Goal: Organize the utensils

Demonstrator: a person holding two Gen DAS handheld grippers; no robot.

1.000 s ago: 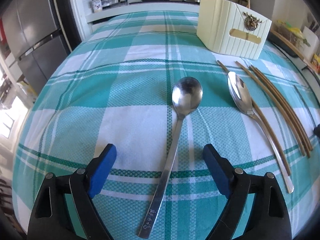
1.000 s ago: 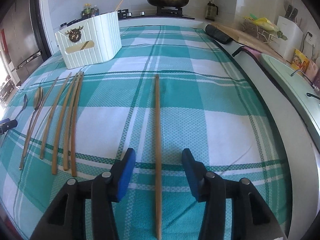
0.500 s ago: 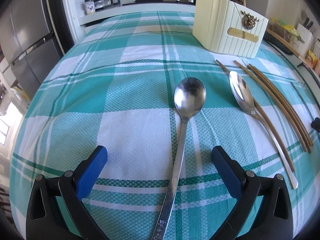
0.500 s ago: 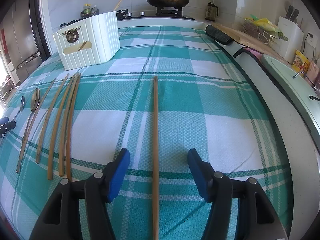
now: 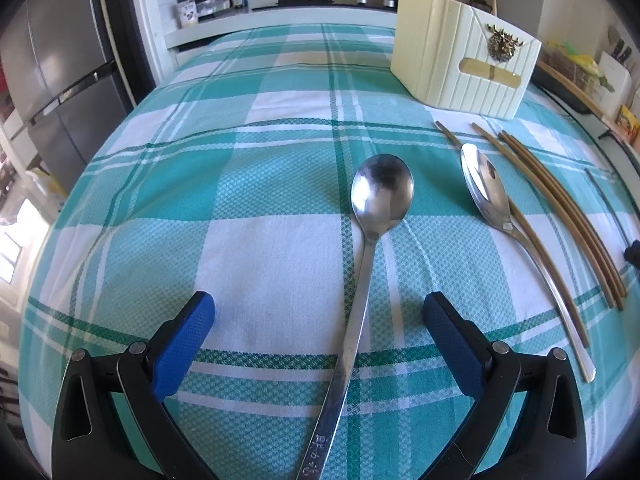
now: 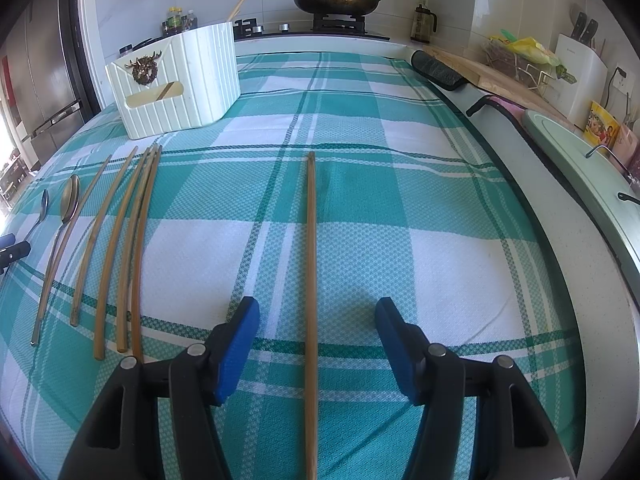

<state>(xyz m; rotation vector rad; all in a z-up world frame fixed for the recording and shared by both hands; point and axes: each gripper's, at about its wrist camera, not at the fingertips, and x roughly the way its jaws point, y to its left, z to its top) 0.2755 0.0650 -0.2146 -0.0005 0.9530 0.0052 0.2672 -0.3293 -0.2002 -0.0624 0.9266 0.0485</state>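
A steel spoon lies bowl-up on the checked cloth, its handle running back between the fingers of my left gripper, which is open wide and not touching it. To its right lie a second spoon and several bamboo chopsticks. A single chopstick lies lengthwise between the blue pads of my right gripper; that gripper is open, with a gap on both sides. The cream utensil holder stands at the far left in the right wrist view, beyond the row of chopsticks.
The cloth-covered table ends at a counter edge on the right, with a green board and a knife block. A pan sits on the stove behind. A fridge stands to the left.
Both grippers' jaws stand wider apart than a second ago. The spoon and the single chopstick lie where they were.
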